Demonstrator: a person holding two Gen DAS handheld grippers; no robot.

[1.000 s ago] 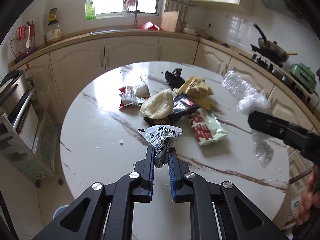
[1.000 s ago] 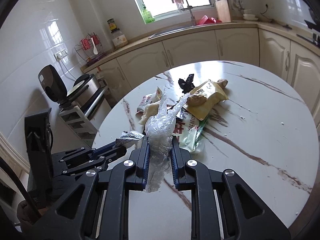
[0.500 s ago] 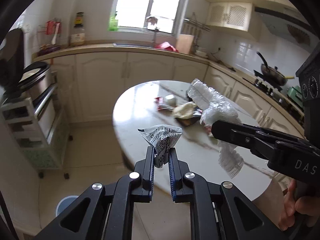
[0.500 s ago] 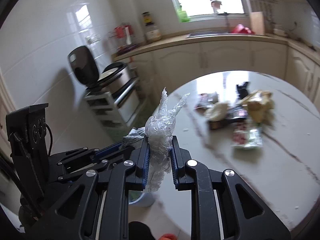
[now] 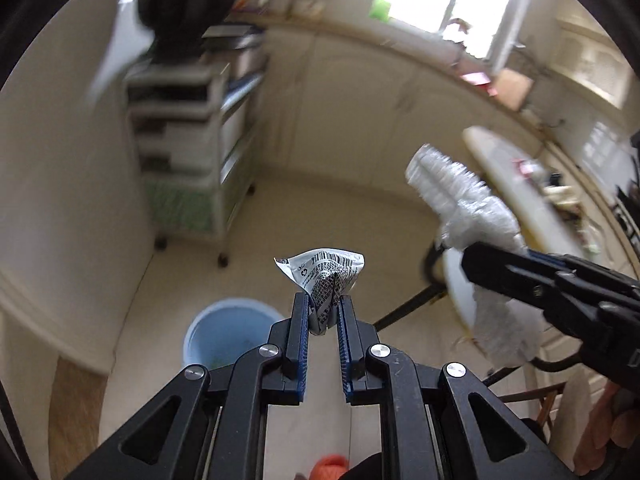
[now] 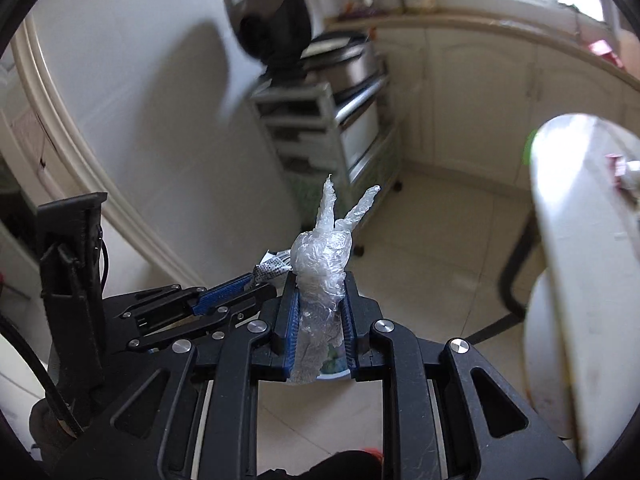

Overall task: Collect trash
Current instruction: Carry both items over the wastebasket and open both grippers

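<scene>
— What is held in the left claw (image 5: 323,314)?

— A crumpled silver wrapper (image 5: 323,274) with a barcode is pinched between its blue pads (image 5: 303,336); the jaws are closed down to the narrow gap the wrapper fills. The wrapper's upper part is seen fanned out above the fingertips.

— And the right claw (image 6: 319,300)?

— It is clamped on a wad of clear plastic wrap (image 6: 324,264), two twisted points of which are seen sticking up above the jaws, while a loose tail is left hanging below them.

— How are the two placed against each other?

— The right claw (image 5: 520,280) is seen just to the right of the left one in the left wrist view, with the plastic wrap (image 5: 464,216) bulging above and below it. In the right wrist view the left claw (image 6: 256,280) is seen close beside on the left, the wrapper (image 6: 272,269) nearly touching the plastic.

— What is found below?

— A light blue bucket (image 5: 228,332) is seen on the tiled floor (image 5: 360,220), under and left of the left claw. In the right wrist view only a sliver of its rim (image 6: 332,372) is visible between the jaws; the rest is blocked by the claw and the hanging plastic.

— What else is around?

— A grey wheeled shelf cart (image 6: 320,128) with a black appliance (image 6: 272,24) on top is seen against the wall. The round white bench (image 6: 576,240) is seen edge-on at the right, with leftover trash (image 5: 556,192) blurred on it.
</scene>
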